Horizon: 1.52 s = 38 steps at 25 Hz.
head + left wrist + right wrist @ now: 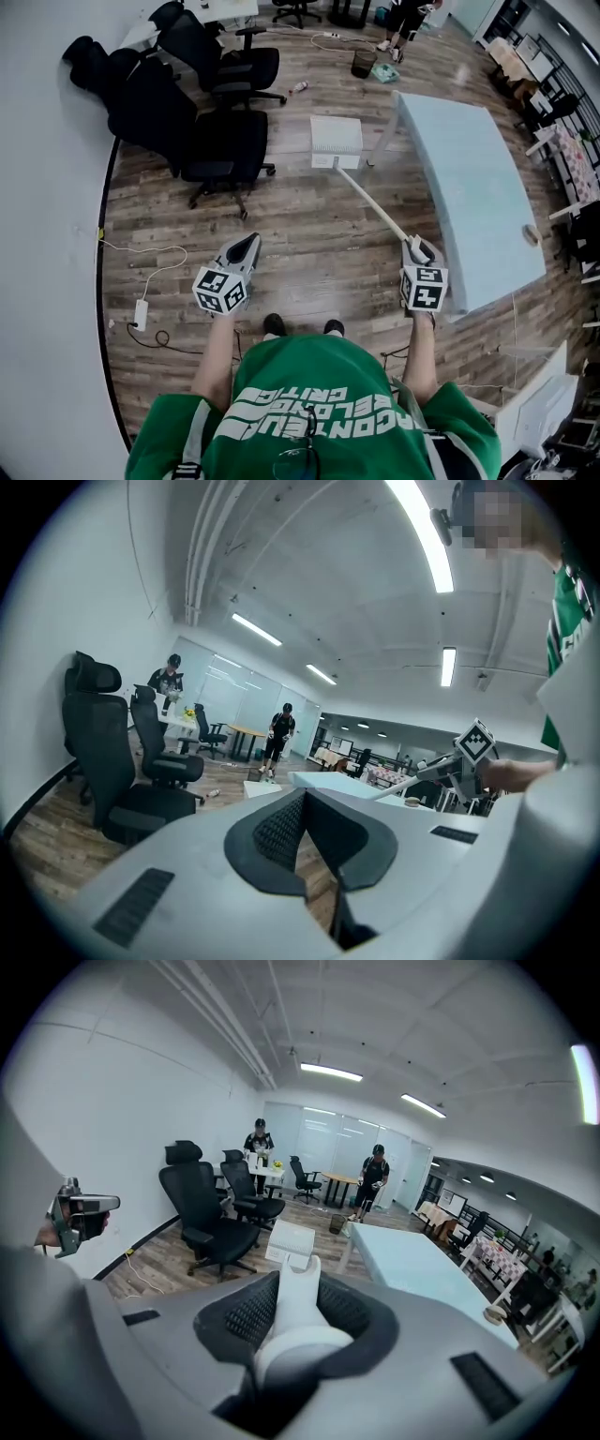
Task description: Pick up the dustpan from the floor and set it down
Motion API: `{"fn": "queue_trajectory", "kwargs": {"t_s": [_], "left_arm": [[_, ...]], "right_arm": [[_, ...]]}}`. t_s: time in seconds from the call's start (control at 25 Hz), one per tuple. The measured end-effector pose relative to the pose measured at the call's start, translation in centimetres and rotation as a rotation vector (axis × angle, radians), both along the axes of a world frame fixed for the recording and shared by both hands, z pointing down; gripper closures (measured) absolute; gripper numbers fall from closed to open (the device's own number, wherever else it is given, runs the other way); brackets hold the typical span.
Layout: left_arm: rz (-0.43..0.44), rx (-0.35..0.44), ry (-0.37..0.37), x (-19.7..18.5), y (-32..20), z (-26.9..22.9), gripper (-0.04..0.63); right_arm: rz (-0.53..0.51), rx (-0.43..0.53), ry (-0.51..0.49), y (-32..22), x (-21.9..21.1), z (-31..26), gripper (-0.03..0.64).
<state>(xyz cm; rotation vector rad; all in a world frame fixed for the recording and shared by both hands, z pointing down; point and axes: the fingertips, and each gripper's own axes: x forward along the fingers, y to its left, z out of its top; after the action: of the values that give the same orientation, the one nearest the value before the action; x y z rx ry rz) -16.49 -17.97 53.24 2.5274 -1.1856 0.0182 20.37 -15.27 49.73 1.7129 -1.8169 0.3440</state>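
The white dustpan [336,141] hangs at the far end of its long white handle [375,204], low by the table's leg; I cannot tell whether it touches the wooden floor. My right gripper [419,251] is shut on the handle's near end. In the right gripper view the handle [298,1312] runs out between the jaws of the right gripper [298,1283] to the dustpan [291,1239]. My left gripper [247,246] is held out over the floor on the left, its jaws meeting at the tip with nothing in them. The left gripper view looks along the left gripper [305,797] across the room.
A pale blue table [469,187] stands to the right of the dustpan. Several black office chairs [216,141] crowd the wall at the left. A cable with a white adapter [141,314] lies on the floor by the wall. A dark waste bin [364,64] and a person [405,23] are farther back.
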Motion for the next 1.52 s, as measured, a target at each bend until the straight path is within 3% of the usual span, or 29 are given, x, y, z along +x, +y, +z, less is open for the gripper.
{"fn": "queue_trajectory", "kwargs": {"t_s": [0.24, 0.68, 1.52], "left_arm": [[-0.043, -0.008, -0.014, 3.5, 2.2, -0.1, 0.601], [-0.048, -0.008, -0.059, 9.8, 5.2, -0.2, 0.601], [-0.078, -0.004, -0.067, 12.0, 8.5, -0.2, 0.601]], "right_arm": [[-0.068, 0.005, -0.010, 0.3, 2.1, -0.3, 0.494], [-0.135, 0.003, -0.018, 1.4, 5.4, 0.2, 0.495], [-0.164, -0.019, -0.016, 3.7, 7.5, 1.0, 0.494]]}}
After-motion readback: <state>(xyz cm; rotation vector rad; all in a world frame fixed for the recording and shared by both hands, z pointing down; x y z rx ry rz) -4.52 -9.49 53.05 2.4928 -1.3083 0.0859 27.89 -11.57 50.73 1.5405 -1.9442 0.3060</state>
